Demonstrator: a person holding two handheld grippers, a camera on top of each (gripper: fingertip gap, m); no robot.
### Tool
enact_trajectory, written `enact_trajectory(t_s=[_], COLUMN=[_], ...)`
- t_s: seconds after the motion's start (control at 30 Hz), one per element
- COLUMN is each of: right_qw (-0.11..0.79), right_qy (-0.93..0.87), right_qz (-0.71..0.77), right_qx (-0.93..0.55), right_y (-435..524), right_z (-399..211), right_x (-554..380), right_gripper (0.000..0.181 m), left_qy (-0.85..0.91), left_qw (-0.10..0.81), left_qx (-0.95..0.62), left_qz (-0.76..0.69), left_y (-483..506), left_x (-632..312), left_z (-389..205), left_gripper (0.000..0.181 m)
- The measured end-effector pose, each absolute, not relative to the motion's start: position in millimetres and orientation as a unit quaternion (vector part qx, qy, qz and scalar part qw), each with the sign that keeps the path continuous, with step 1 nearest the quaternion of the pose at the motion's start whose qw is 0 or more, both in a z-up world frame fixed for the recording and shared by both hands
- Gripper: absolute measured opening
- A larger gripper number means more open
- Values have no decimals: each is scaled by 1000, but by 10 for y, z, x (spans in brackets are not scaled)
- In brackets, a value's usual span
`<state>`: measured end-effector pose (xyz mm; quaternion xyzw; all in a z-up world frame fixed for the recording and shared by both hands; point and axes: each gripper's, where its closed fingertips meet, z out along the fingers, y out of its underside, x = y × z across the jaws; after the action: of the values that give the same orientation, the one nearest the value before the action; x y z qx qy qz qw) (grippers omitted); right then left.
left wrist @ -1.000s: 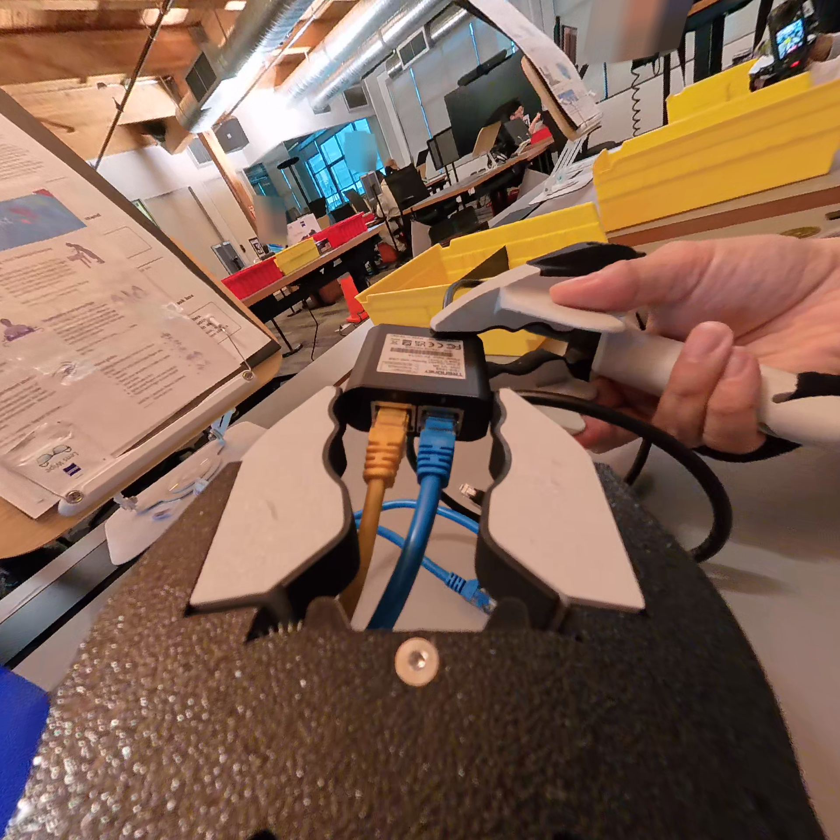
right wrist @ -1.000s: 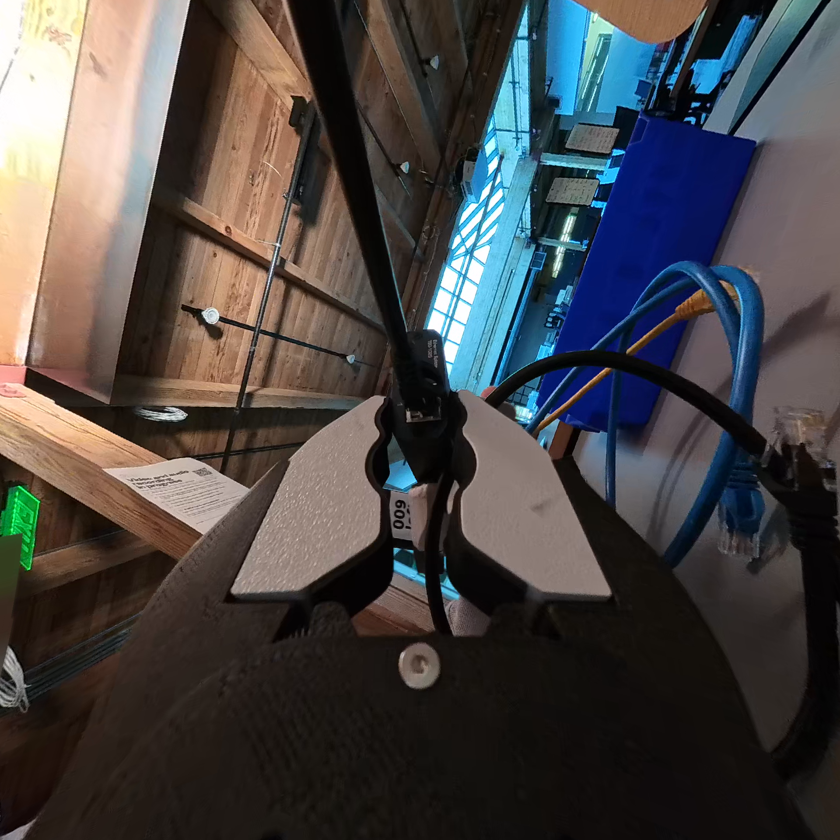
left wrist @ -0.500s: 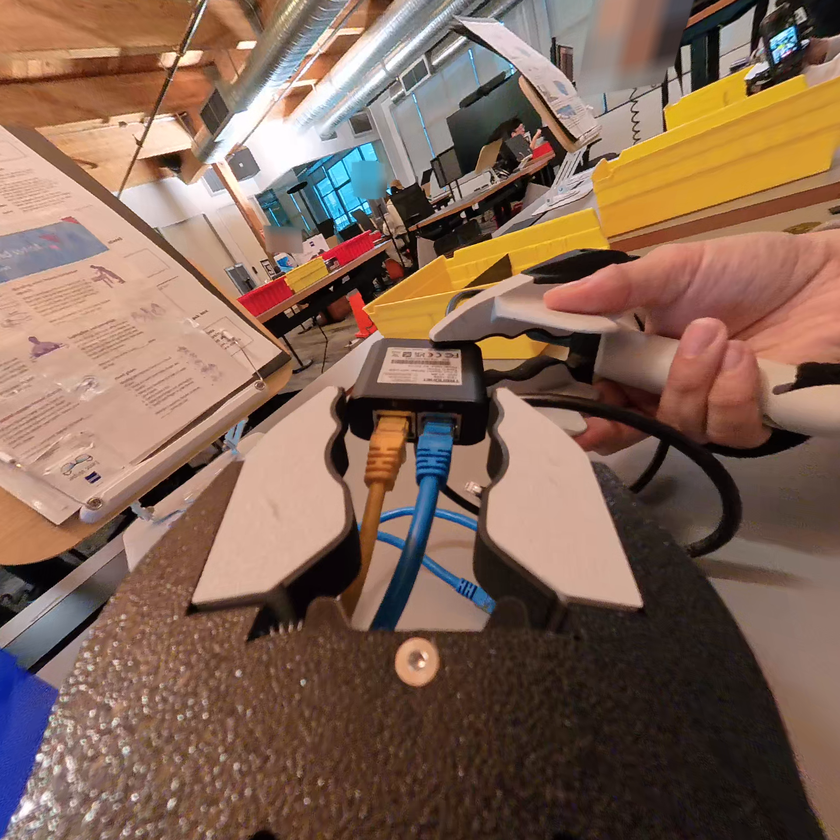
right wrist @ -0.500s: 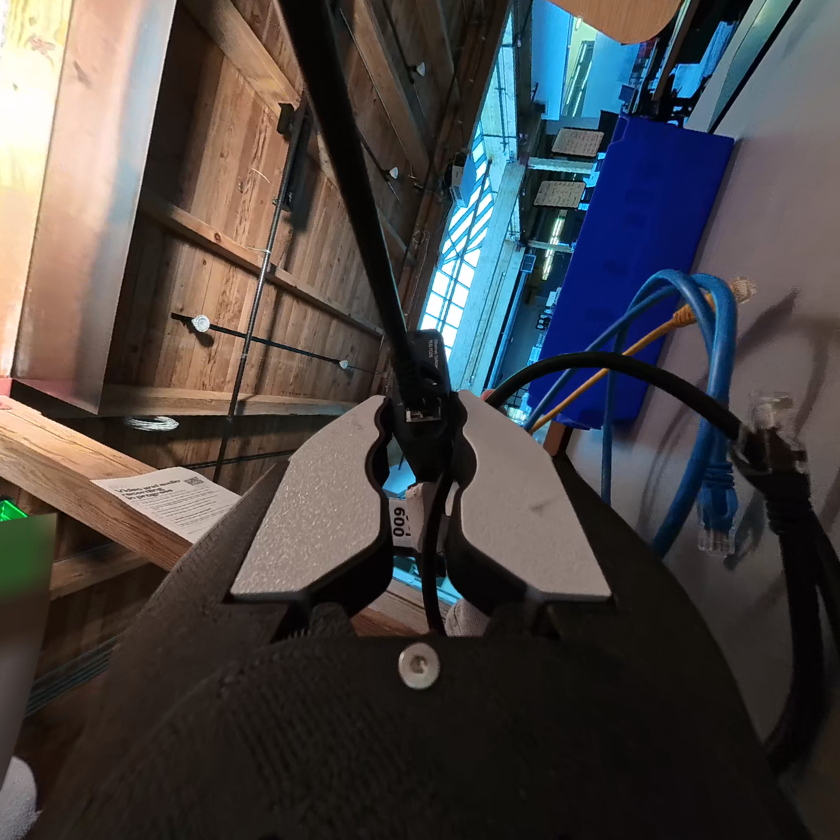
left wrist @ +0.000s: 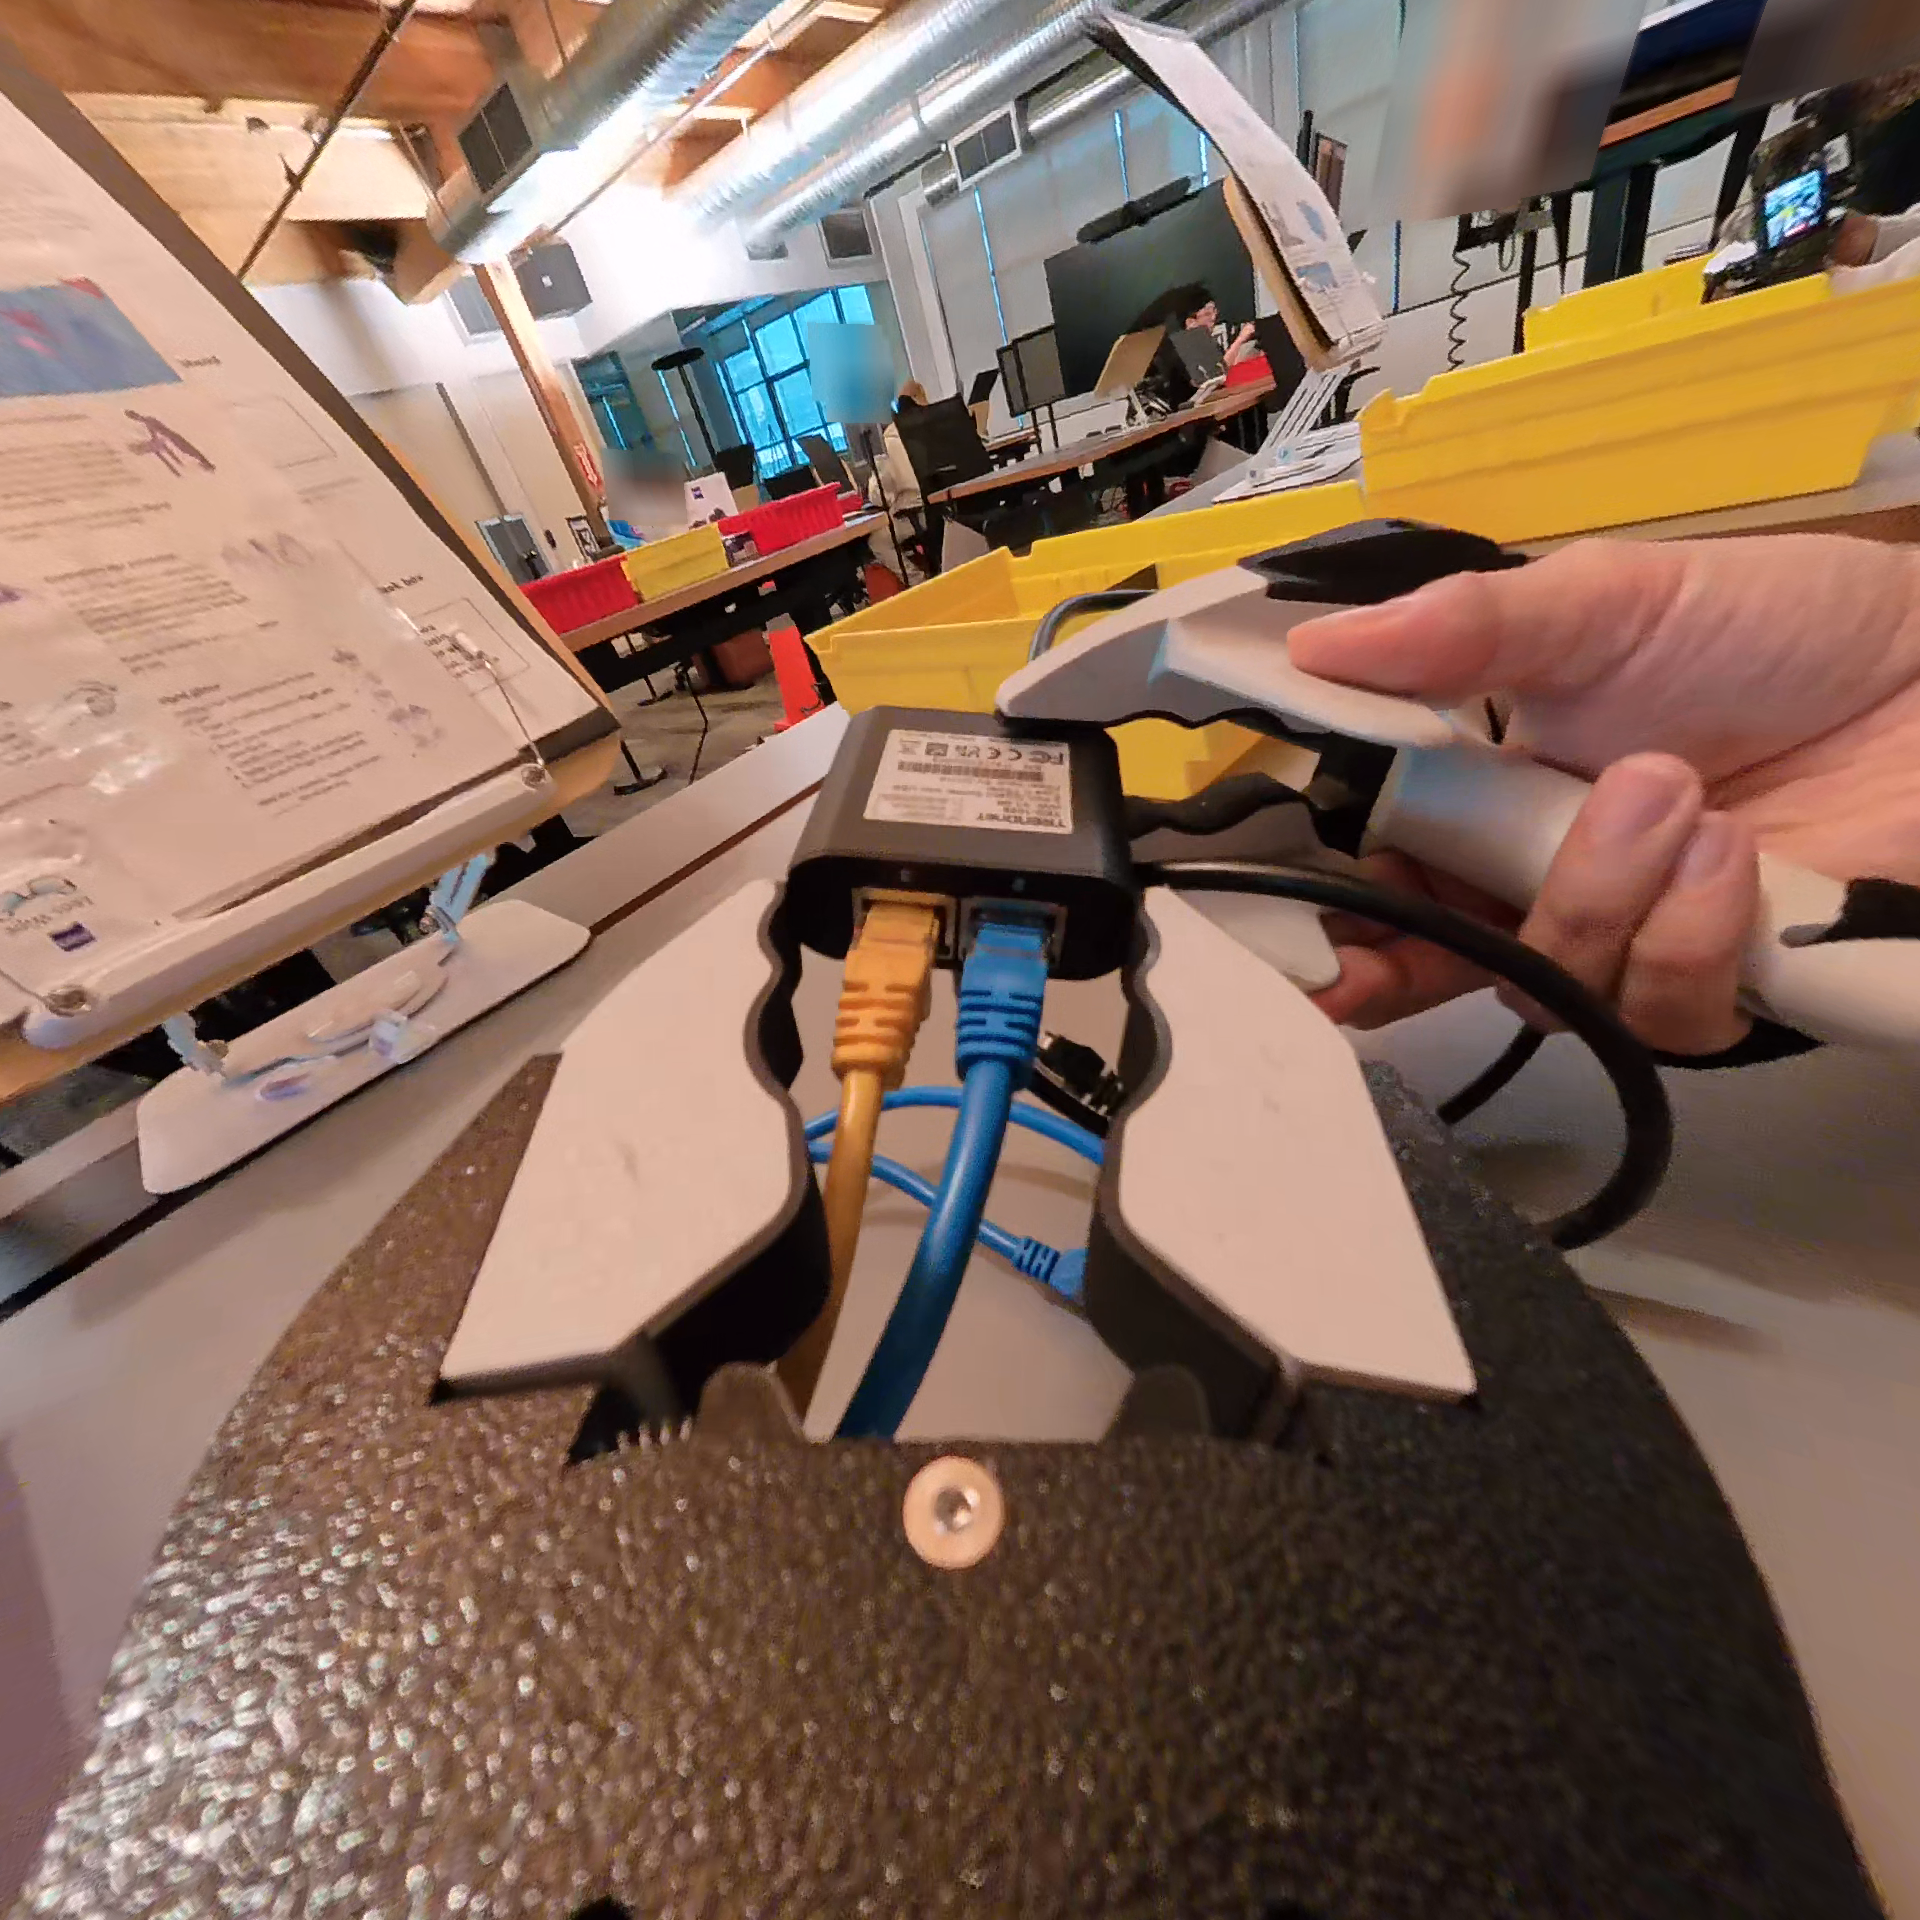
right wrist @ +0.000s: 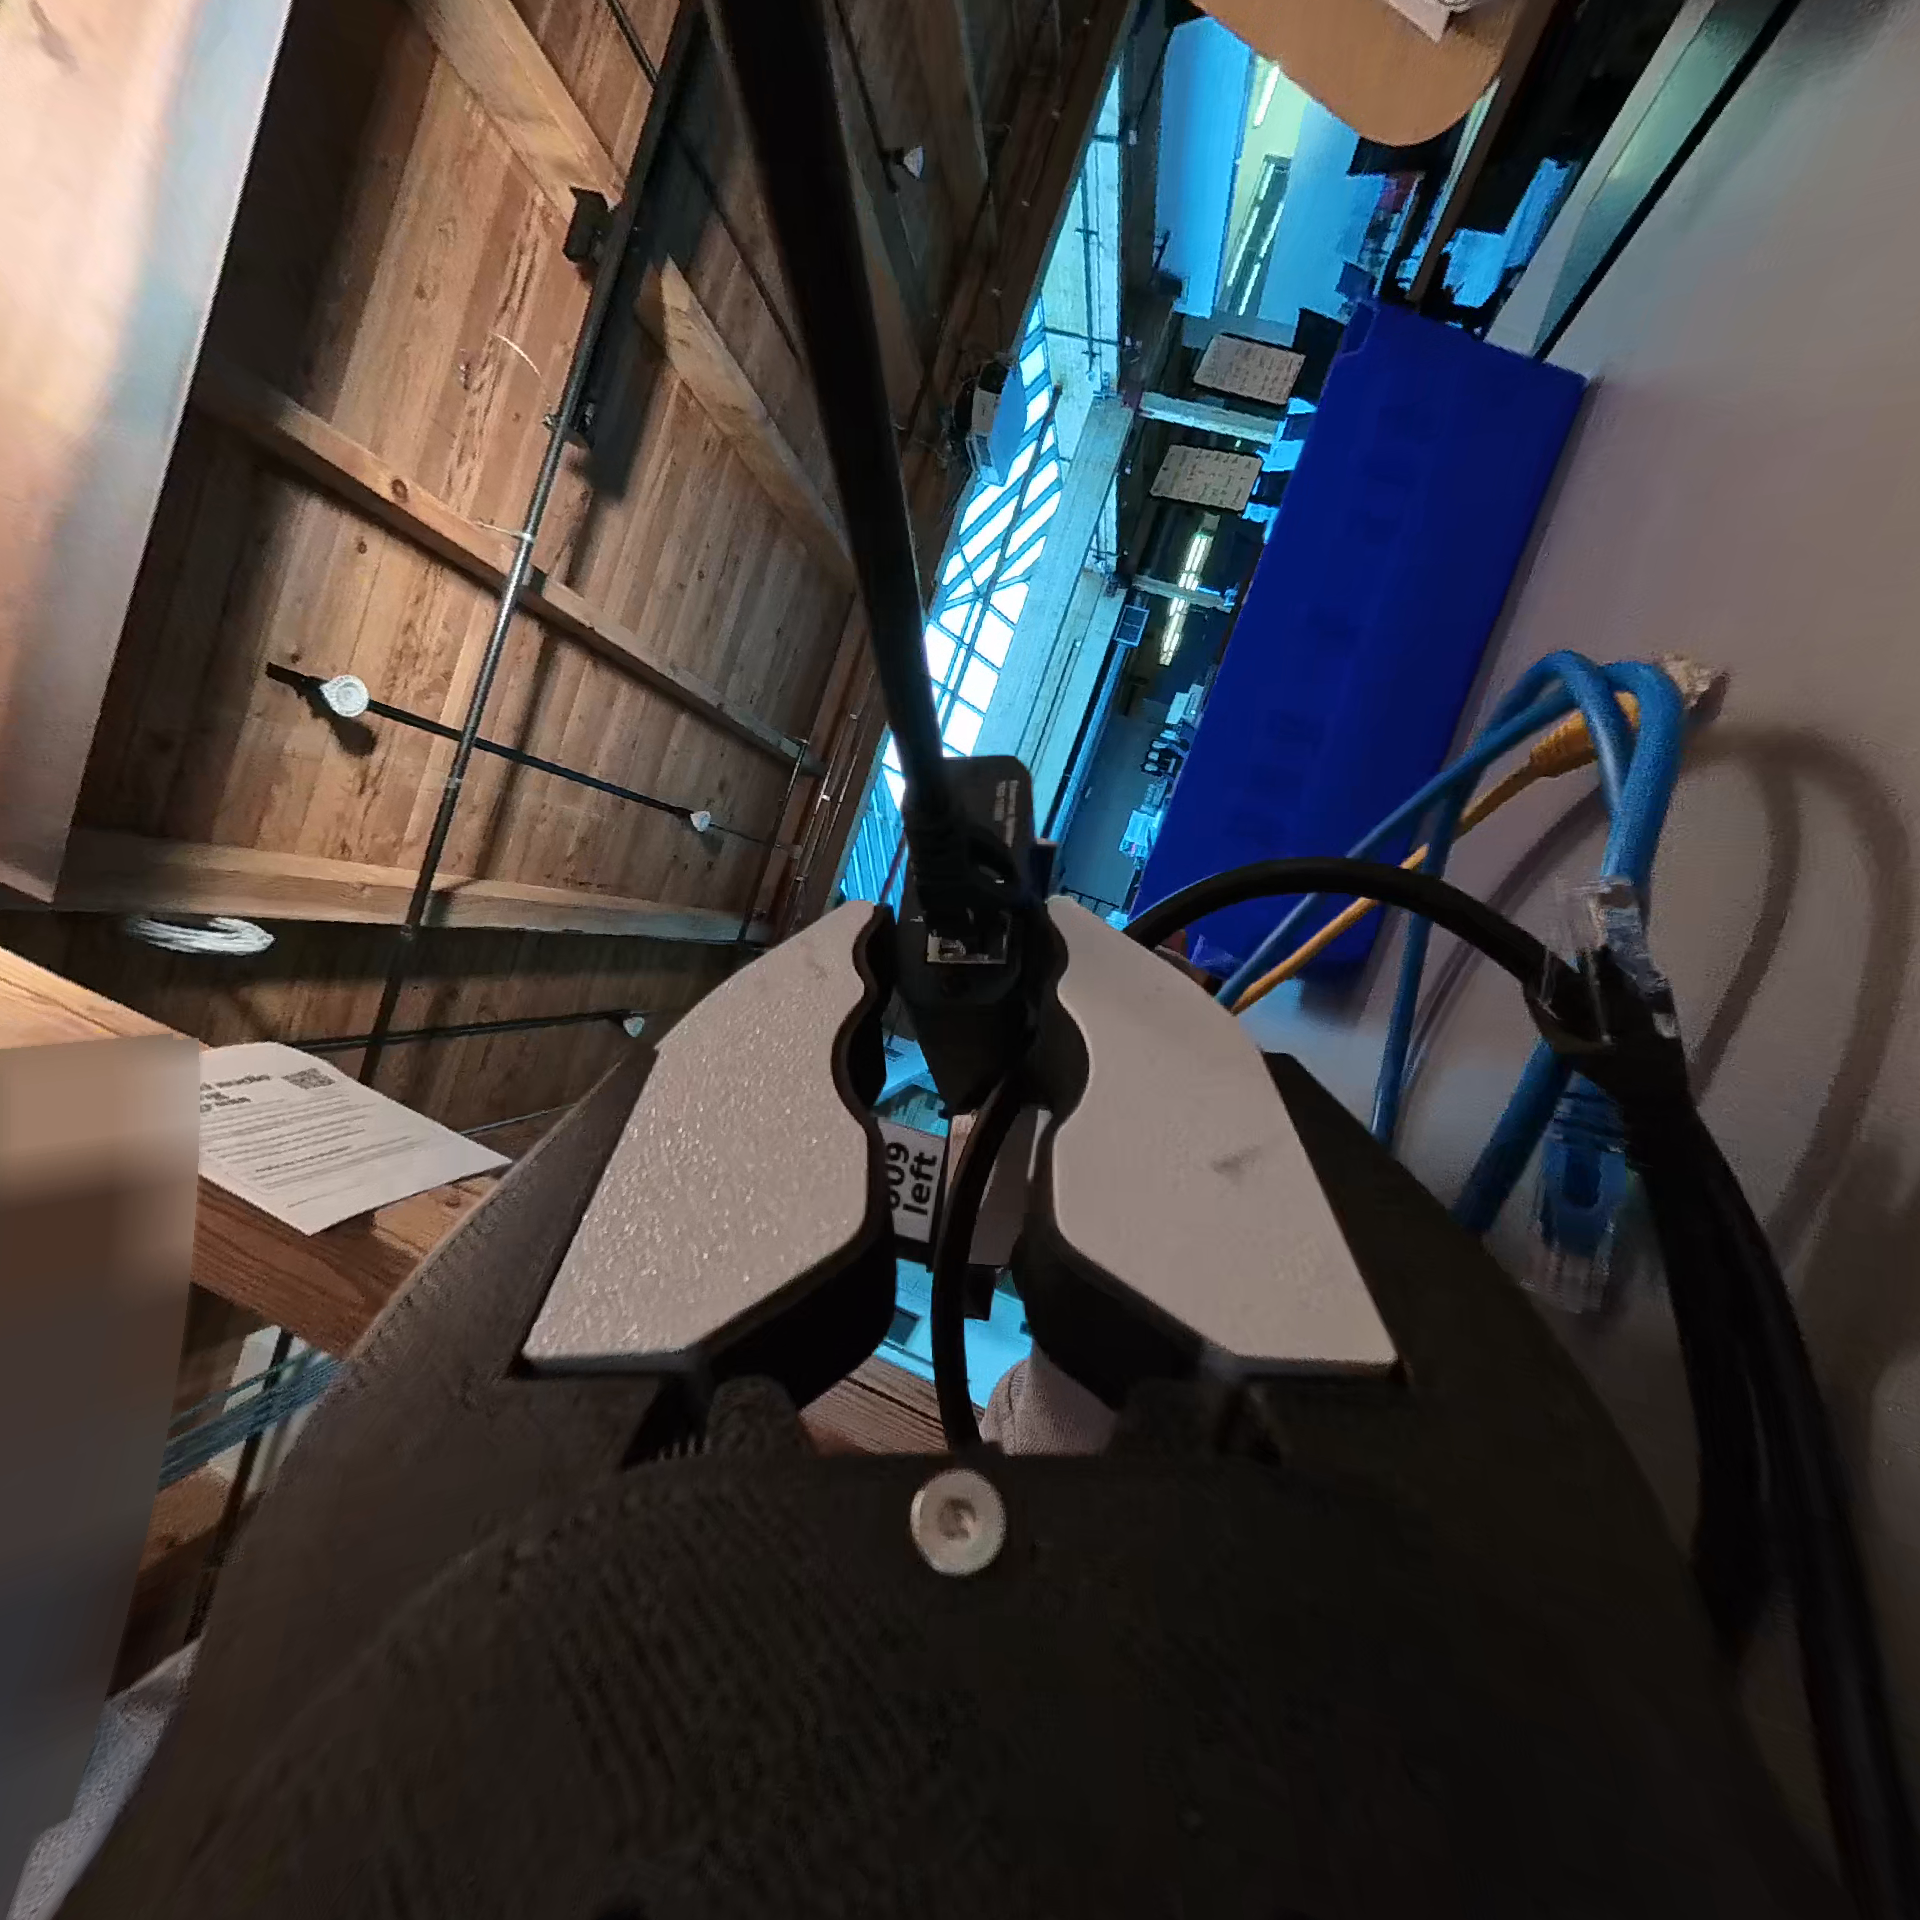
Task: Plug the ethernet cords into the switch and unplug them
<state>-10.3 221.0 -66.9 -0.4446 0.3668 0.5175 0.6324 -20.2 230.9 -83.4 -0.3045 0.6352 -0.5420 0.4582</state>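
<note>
while our left gripper (left wrist: 956,925) clamps the light, rigid switch (left wrist: 961,831) and our right gripper (right wrist: 961,1023) pinches its far end, we'd pull the stiff yellow plug (left wrist: 883,982) by its boot.

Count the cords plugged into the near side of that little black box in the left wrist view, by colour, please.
yellow cord: 1
blue cord: 1
Total: 2, side by side in the near face of the switch.
</note>
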Motion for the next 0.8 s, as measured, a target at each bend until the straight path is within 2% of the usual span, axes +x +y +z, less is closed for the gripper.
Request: enact_trajectory(t_s=[0.17,0.27,0.37,0.6,0.7,0.8], right_qw=[635,664,680,737,733,731], right_qy=[318,354,371,267,233,326], right_qz=[506,418,360,281,241,275], right_qx=[-489,-508,-521,-554,-592,-533], right_y=[2120,2053,2044,2093,2221,2188], right_z=[-669,-694,-614,86,56,-123], right_x=[-247,-231,-228,-615,-824,-477], right_gripper=[38,48,47,43,51,53], left_qy=[601,596,581,573,582,595], left_qw=[369,356,334,373,394,377], left_qx=[-378,-407,-422,-464,-448,-434], left_qz=[-599,-593,-611,-563,-553,-562], left_y=[2365,2466,2502,2701,2713,2633], left_x=[-215,-205,-218,-187,-215,-255], left_z=[-848,-849,-810,-837,-785,-732], left_gripper=[59,59,59,59,59,59])
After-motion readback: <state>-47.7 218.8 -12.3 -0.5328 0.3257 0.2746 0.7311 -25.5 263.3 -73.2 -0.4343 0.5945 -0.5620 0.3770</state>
